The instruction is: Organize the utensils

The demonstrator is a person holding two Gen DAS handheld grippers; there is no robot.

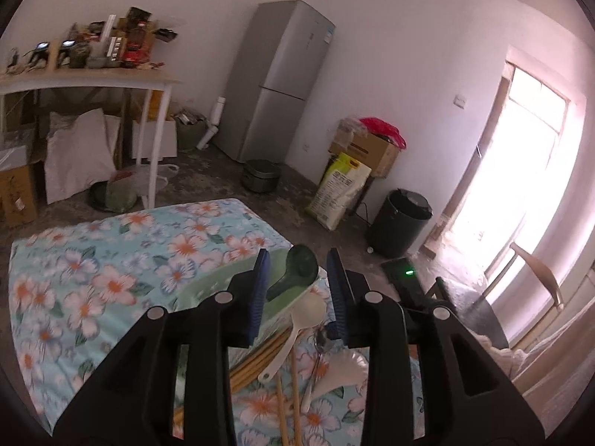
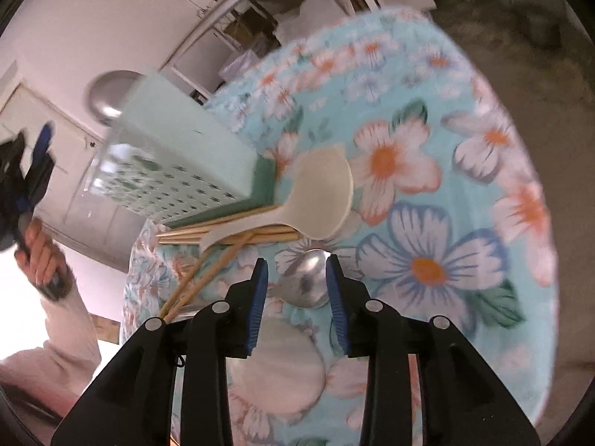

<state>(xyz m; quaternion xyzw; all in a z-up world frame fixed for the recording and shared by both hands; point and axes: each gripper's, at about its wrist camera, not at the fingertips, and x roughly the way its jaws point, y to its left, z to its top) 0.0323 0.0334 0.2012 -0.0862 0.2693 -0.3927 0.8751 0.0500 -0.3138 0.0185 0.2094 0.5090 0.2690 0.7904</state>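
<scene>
Left wrist view: left tongs (image 1: 297, 290) stand apart, nothing between the pads. Beyond them, frame centre, a dark green spoon (image 1: 297, 269) lies on the pale green tray (image 1: 208, 286). A white ladle (image 1: 297, 330), chopsticks (image 1: 260, 356) and a metal spoon (image 1: 320, 338) lie low on the floral tabletop (image 1: 111, 252).

Right wrist view: right tongs (image 2: 297, 290) stand apart, straddling the metal spoon (image 2: 308, 275) bowl; contact cannot be told. The white ladle (image 2: 319, 197) lies across chopsticks (image 2: 230, 230) beside the tray (image 2: 178, 148), centre left.
</scene>
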